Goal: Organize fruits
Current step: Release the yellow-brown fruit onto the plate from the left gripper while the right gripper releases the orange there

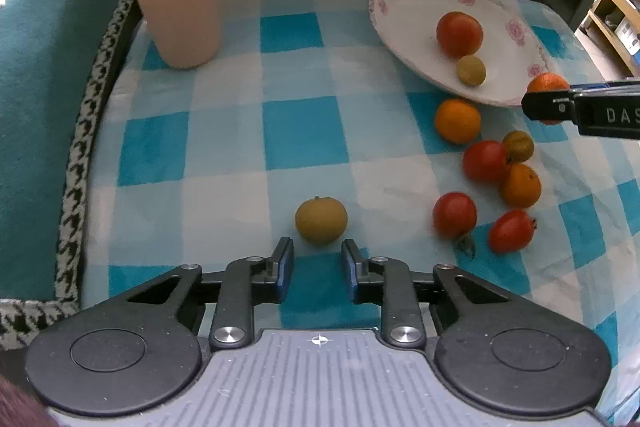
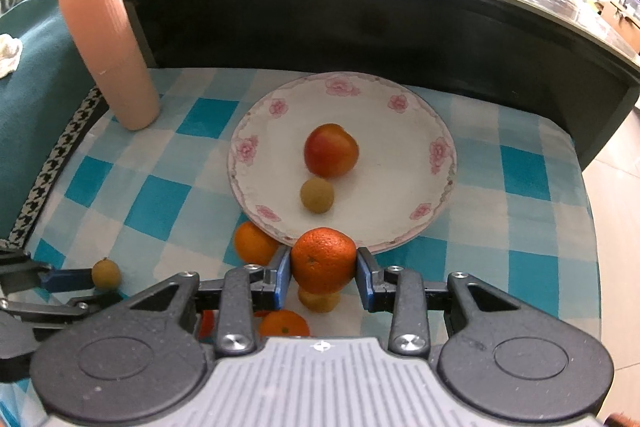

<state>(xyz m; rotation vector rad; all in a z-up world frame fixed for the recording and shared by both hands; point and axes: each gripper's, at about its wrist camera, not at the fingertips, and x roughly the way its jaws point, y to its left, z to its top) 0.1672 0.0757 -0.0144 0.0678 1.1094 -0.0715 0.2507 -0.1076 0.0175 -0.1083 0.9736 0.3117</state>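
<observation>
The right gripper (image 2: 323, 274), nearest its own camera, is closed on a round, dimpled orange mandarin (image 2: 323, 259), its blue pads (image 2: 283, 277) pressing the fruit's flanks at the widest girth, just before the near rim of the white, pink-flowered ceramic plate (image 2: 400, 163). The left gripper (image 1: 318, 269) stands with nothing between its jaws, narrowly parted, a small yellow-brown round fruit (image 1: 321, 220) lying just beyond its tips on the blue-and-white checked cloth (image 1: 224, 131) covering the tabletop. The plate already carries a red-orange tomato (image 2: 331, 155) and a second small yellow-brown fruit (image 2: 317, 195). The mandarin is judged light, with soft, yielding peel; a gentle hold across its equator suits it. The loose red tomatoes (image 1: 454, 215) appear smooth, slippery, easily bruised and prone to rolling.
</observation>
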